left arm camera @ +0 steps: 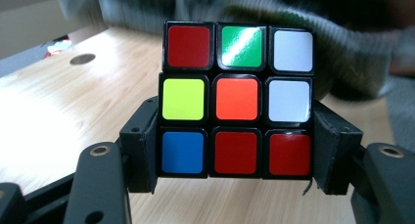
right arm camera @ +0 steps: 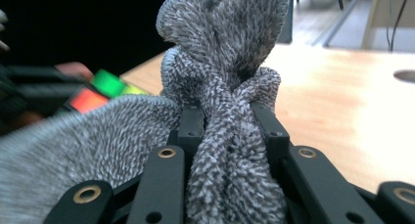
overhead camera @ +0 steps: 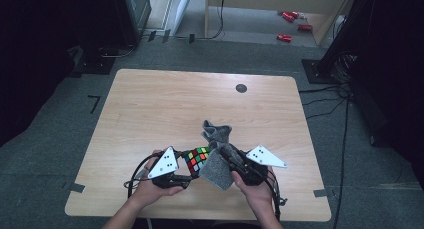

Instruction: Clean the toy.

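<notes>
The step in hand looks like wiping the puzzle cube (left arm camera: 237, 99) with the grey cloth (right arm camera: 222, 101) — both held just above the counter (overhead camera: 150, 109), near its front edge. The left hand-held gripper (overhead camera: 181, 175) clamps the cube's sides, jaws partly apart. The right hand-held gripper (overhead camera: 231, 159) is clenched on bunched cloth, which hangs against the cube. Next, I judge, the cloth must rub across a face
</notes>
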The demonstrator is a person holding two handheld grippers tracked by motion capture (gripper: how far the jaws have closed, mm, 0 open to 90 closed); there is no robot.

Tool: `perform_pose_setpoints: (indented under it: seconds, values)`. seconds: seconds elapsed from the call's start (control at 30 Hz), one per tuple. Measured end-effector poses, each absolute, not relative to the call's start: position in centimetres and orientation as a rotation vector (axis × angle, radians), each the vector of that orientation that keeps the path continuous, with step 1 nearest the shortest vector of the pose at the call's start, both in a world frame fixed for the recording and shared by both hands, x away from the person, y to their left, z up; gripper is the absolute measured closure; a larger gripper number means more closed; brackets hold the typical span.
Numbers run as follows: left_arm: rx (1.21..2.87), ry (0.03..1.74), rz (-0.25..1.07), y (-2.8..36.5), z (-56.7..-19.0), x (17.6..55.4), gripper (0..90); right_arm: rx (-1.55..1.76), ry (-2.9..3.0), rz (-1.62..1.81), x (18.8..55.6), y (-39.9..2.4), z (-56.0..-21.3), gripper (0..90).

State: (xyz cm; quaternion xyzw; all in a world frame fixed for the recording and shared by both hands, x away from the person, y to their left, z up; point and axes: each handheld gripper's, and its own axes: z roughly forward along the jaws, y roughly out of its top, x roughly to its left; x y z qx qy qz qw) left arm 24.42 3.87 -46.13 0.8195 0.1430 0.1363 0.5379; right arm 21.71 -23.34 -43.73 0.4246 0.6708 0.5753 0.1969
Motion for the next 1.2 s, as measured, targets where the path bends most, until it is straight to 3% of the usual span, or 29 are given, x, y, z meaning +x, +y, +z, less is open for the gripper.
perform_pose_setpoints:
  seconds: [0.23,0.47,0.7,0.83,1.03,1.2]
  values:
    - [1.946,0.306,0.308,3.2,-46.0,23.8,34.5,1.079,1.934,1.643,20.9,-21.4,-43.5,70.1]
    - [1.880,0.348,0.265,4.3,-45.4,24.5,34.5,1.242,1.889,1.567,22.2,-23.2,-45.0,70.7]
    - [1.938,0.344,0.295,3.8,-46.0,24.5,34.5,1.154,1.844,1.675,20.9,-22.5,-42.7,70.5]
    - [1.948,0.309,0.297,3.2,-45.7,23.9,34.5,1.095,1.913,1.650,20.7,-21.2,-43.2,70.3]
    - [1.901,0.330,0.269,4.0,-45.3,24.3,34.5,1.209,1.894,1.558,21.9,-22.6,-44.7,70.7]
    - [1.965,0.319,0.304,3.6,-45.9,24.3,34.5,1.219,1.838,1.631,21.5,-23.5,-43.3,70.3]
